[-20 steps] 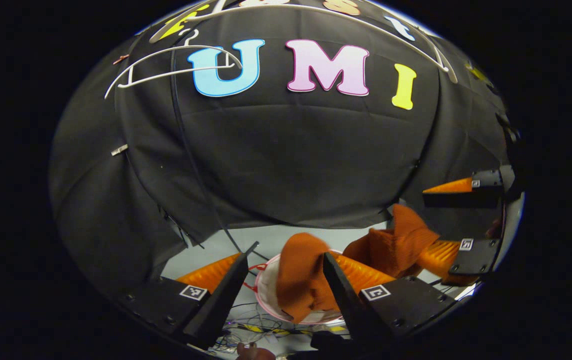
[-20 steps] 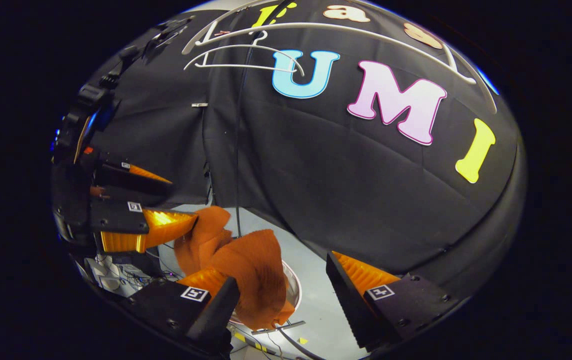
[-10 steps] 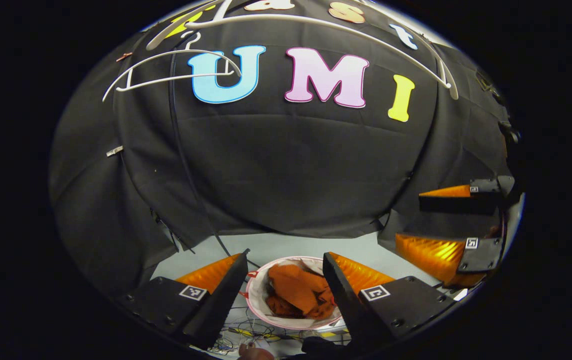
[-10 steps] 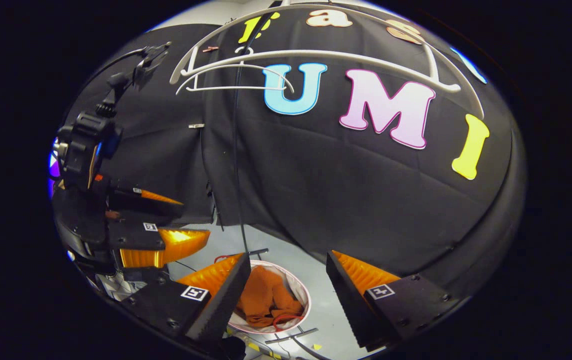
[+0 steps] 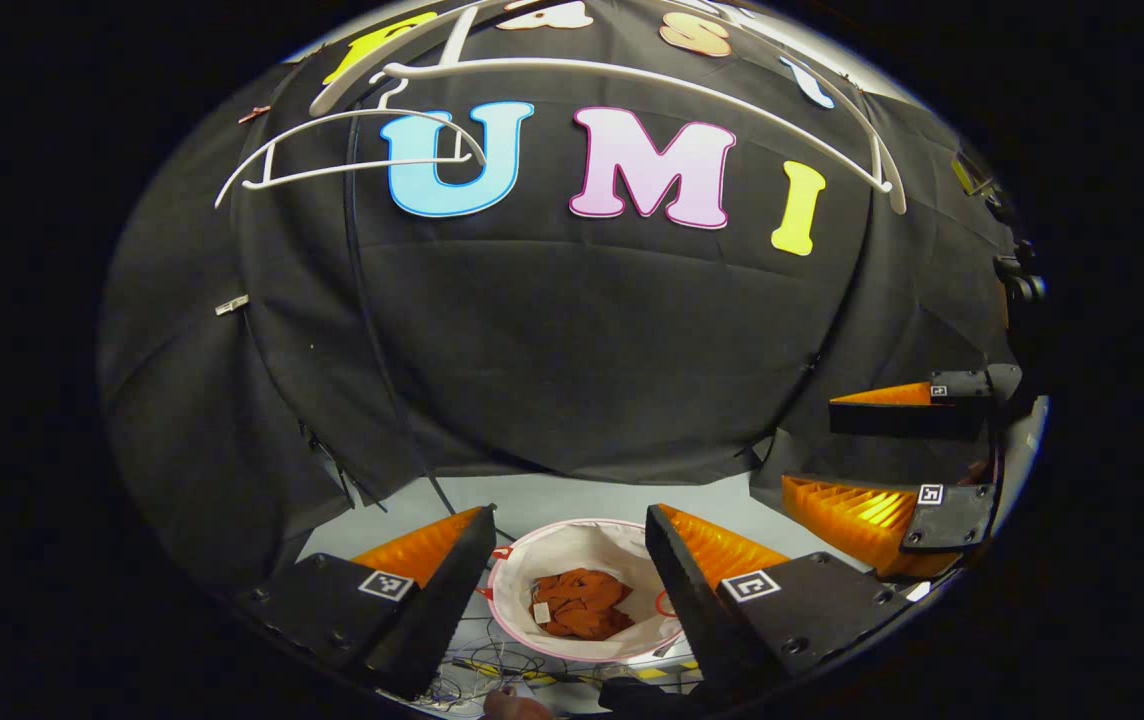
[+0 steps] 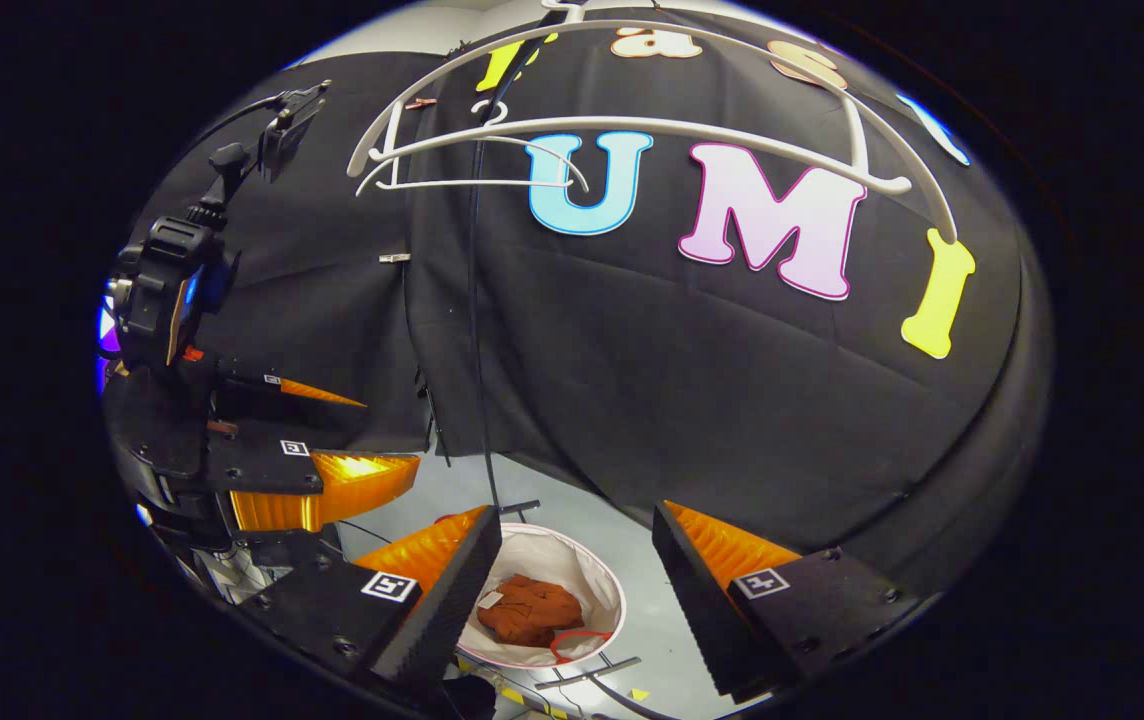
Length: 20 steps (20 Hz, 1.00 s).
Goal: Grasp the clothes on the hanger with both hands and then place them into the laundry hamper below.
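Rust-orange clothes lie in the hamper; both grippers hang empty above it.

Nearest, the left gripper (image 5: 570,560) has its fingers spread apart with nothing between them, and the right gripper (image 6: 574,560) is likewise spread and empty. Below, between the fingers at 6 o'clock, the crumpled rust-orange knit garment (image 5: 580,604) rests at the bottom of the round white fabric laundry hamper with a pink rim (image 5: 552,538). Far off at 11 o'clock hangs a bare white plastic hanger (image 5: 352,150). The risk I'd guess at is a low-swinging gripper catching the hamper's rim and tipping it. A small white tag on the garment is too small to read.
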Each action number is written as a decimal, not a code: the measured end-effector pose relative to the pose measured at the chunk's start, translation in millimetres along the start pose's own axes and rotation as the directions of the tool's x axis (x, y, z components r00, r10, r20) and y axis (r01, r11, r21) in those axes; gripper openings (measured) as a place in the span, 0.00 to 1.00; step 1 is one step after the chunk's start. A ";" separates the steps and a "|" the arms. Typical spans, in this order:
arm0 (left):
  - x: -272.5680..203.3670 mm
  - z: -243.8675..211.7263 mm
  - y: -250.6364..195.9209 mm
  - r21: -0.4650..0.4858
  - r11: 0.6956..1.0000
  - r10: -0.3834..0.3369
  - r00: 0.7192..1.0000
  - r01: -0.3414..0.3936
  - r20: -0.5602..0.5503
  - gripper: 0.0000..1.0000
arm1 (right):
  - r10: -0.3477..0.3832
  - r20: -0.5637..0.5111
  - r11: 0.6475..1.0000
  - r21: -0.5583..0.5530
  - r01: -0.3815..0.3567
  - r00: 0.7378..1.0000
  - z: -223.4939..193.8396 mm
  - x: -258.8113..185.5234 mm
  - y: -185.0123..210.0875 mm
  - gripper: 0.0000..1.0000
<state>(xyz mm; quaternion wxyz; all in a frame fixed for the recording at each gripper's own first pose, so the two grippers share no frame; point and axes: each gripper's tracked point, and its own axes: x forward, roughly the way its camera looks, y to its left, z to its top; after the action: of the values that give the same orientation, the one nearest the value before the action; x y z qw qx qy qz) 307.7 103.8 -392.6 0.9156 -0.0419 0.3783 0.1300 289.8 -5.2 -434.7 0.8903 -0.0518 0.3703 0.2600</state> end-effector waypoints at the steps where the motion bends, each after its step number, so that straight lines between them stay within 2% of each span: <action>1: 0.0 2.1 -0.3 -0.003 1.000 -0.001 1.000 0.001 0.014 0.95 | -0.004 0.012 1.000 0.011 0.004 1.000 3.7 -1.4 -0.3 0.98; 5: -7.9 10.4 -0.1 0.003 1.000 -0.023 0.998 0.023 0.066 0.95 | -0.040 0.052 0.999 0.013 0.040 0.998 21.8 -19.1 3.1 0.98; 15: -43.1 9.5 5.4 0.066 0.992 -0.113 0.987 0.106 0.116 0.95 | -0.163 0.108 0.986 0.046 0.159 0.981 21.6 -95.4 56.6 0.98; 18: -64.1 17.5 6.0 0.085 0.988 -0.144 0.977 0.131 0.159 0.95 | -0.195 0.149 0.980 0.080 0.185 0.969 29.5 -124.0 80.7 0.98; 20: -80.1 18.3 8.0 0.103 0.984 -0.163 0.968 0.146 0.190 0.95 | -0.221 0.213 0.974 0.088 0.207 0.952 46.2 -151.4 94.8 0.98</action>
<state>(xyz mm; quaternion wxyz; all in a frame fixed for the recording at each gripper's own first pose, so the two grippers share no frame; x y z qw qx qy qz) 263.5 98.2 -323.1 0.9569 -0.0175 0.2865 0.0448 182.0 25.1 -288.0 0.9501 -0.0334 0.2693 0.1540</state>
